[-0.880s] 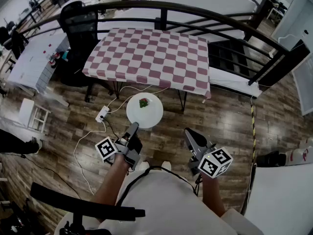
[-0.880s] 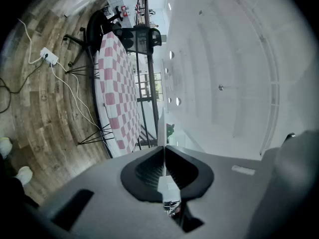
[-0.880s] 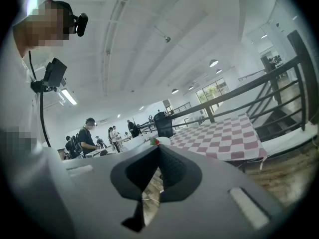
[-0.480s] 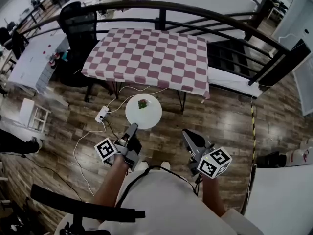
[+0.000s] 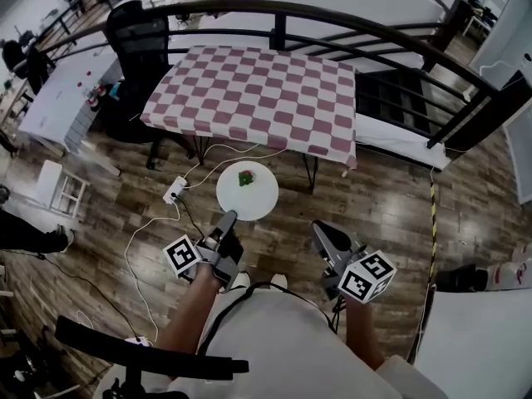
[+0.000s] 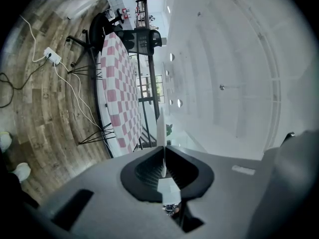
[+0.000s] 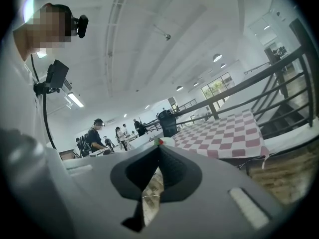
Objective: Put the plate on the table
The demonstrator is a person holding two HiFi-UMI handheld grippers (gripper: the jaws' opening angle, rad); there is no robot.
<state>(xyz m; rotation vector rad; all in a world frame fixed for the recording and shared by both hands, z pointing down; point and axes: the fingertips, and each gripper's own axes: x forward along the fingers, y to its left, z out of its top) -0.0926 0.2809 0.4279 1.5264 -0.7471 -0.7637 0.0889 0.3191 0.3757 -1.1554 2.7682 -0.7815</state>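
Head view: round white plate [image 5: 249,200]

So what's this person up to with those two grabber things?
A person holds a gripper in each hand. The left gripper is clamped on the rim of a white plate carrying a small green item, held above the floor, short of the checkered table. The right gripper is shut and empty.

Dark wood-plank floor [image 5: 391,214]; curved black railing [image 5: 366,25]; black office chair [image 5: 137,40]; white ceiling [image 7: 149,34], round lights [image 7: 217,58].
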